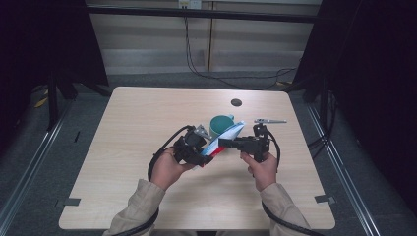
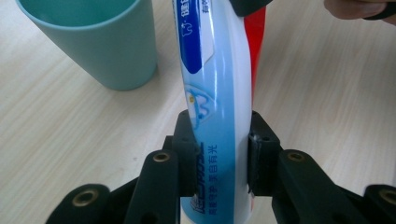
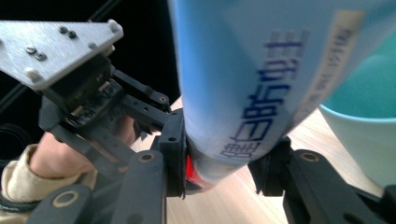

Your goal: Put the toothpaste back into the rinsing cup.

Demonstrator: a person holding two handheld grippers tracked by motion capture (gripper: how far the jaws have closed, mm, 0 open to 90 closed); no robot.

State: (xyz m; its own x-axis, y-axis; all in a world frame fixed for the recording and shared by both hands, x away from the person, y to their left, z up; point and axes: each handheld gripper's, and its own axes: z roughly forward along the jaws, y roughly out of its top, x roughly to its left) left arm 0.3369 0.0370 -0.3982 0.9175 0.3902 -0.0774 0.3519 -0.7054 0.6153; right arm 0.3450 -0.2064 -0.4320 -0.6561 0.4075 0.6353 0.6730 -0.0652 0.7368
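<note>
Scene: light wood table (image 1: 147, 147), person seated at the bottom edge of the high view, a gripper in each hand, both meeting just below the middle of that frame.
Object in hand: toothpaste tube (image 2: 219, 93), blue and white with a red stripe; held off the table, running from lower left to upper right in the high view, its upper end over the cup.
Cup: teal cup (image 1: 221, 125), upright, just above the grippers in the high view; upper left of the left gripper view, and at the right edge of the right gripper view.
Left gripper (image 2: 219, 158): jaws clamped on the tube's lower part, pads pressing both flat sides.
Right gripper (image 3: 229, 158): jaws drawn in around the tube farther along; left pad touches it, right pad sits at its edge. Judged a grip, though a light one.
Other item: a small metal tool (image 1: 270, 120) lying to the right of the cup, well clear.
Risk 1: the tube is soft, so two clamps pulling or twisting against each other could buckle it or force paste out.
Risk 2: slick surface, light right-hand hold; the tube could slip through if the left lets go.
Risk 3: tube end close to the cup's rim; a swing could tip the cup.
</note>
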